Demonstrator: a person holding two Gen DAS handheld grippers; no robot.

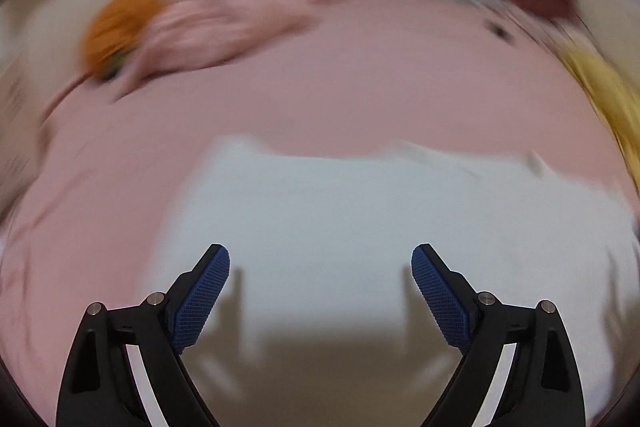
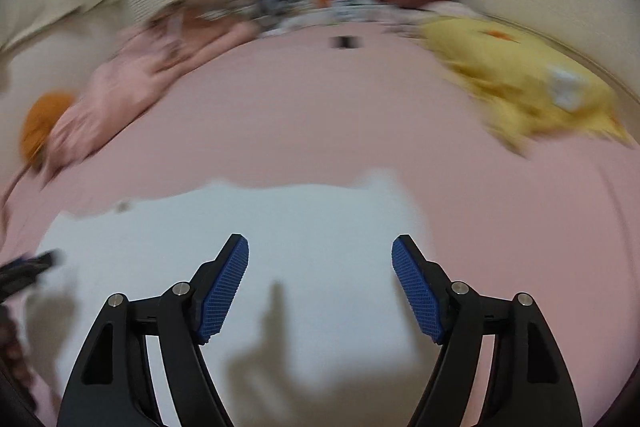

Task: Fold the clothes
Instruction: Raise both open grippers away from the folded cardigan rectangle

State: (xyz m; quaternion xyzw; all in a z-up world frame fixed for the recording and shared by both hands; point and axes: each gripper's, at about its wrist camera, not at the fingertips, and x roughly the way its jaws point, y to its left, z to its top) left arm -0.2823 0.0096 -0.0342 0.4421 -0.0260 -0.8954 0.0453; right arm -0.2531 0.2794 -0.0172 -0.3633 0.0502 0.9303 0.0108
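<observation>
Above the white cloth [image 1: 360, 227] we hold both tools, and nothing is in either one. Our left gripper [image 1: 320, 259] has its jaws spread wide with only air between the bumpy blue pads [image 1: 204, 295]. Our right gripper [image 2: 320, 251] is spread apart too and grips nothing. The white cloth lies flat and smooth on the pink bed sheet [image 1: 320, 99], right under both tools, and their dark shadows fall on it. We think we are between folds: the cloth is let go, and we must pick a new edge. Next we need to go down to an edge or corner of the white cloth, pinch it in each tool, and lift it over. The cloth looks thin and soft, so it may slip or bunch. Past the white cloth, on its far left, sits a crumpled pink cloth [image 2: 132, 95] with a round orange thing [image 2: 38, 127] beside it. On the far right of the white cloth lies a rumpled yellow cloth [image 2: 512, 79]. It is all blurry, so we cannot tell small details.
</observation>
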